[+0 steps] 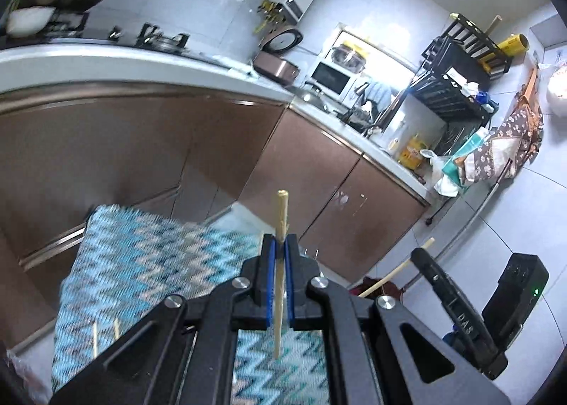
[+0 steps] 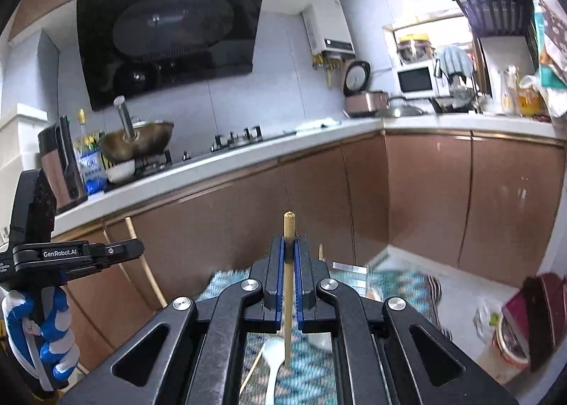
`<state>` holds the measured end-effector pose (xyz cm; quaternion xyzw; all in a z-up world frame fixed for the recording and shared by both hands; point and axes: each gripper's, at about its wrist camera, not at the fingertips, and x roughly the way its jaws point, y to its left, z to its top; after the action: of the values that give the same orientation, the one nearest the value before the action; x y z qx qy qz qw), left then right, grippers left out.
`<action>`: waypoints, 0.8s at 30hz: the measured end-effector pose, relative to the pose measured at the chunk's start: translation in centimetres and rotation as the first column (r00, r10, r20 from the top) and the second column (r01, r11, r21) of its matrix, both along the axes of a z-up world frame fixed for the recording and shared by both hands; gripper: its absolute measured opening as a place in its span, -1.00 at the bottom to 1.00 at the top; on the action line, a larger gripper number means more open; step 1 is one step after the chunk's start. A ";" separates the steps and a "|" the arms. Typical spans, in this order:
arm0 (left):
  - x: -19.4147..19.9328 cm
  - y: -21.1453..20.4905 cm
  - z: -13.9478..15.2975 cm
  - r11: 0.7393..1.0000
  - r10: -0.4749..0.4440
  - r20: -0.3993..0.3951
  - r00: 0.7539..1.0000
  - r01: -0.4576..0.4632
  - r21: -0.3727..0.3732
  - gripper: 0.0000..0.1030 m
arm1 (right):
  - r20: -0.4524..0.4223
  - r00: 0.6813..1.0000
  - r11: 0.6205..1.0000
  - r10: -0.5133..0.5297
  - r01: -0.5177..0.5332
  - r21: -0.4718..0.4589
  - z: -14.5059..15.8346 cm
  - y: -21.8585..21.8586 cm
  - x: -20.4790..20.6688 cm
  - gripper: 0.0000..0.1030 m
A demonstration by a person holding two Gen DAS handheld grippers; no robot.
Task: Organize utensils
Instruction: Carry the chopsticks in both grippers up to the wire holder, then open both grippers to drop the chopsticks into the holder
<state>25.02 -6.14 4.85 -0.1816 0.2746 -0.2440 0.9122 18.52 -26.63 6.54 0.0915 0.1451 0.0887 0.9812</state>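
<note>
My left gripper is shut on a wooden chopstick that stands upright between its blue pads, above a blue zigzag mat. Two more chopsticks lie on the mat at the lower left. My right gripper is shut on another upright chopstick. Below it a white spoon and a loose chopstick lie on the mat. Each gripper shows in the other's view: the right gripper with its chopstick, and the left gripper, held by a gloved hand.
Brown cabinets and a white counter run around the kitchen corner beyond the mat. A wok sits on the stove. A shiny metal piece stands at the mat's far edge. A cup and a dark red container are at the right.
</note>
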 end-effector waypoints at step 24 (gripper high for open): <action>13.0 -12.6 -9.6 0.983 0.070 0.040 0.997 -0.075 0.167 -0.91 | -0.029 0.999 0.992 -0.017 0.013 -0.122 -8.1 -1.6 11.3 -0.89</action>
<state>37.97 -18.72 -4.74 -0.1094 0.2717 -0.1896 0.9372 29.83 -28.25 -1.56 0.0340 0.1642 0.0709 0.9833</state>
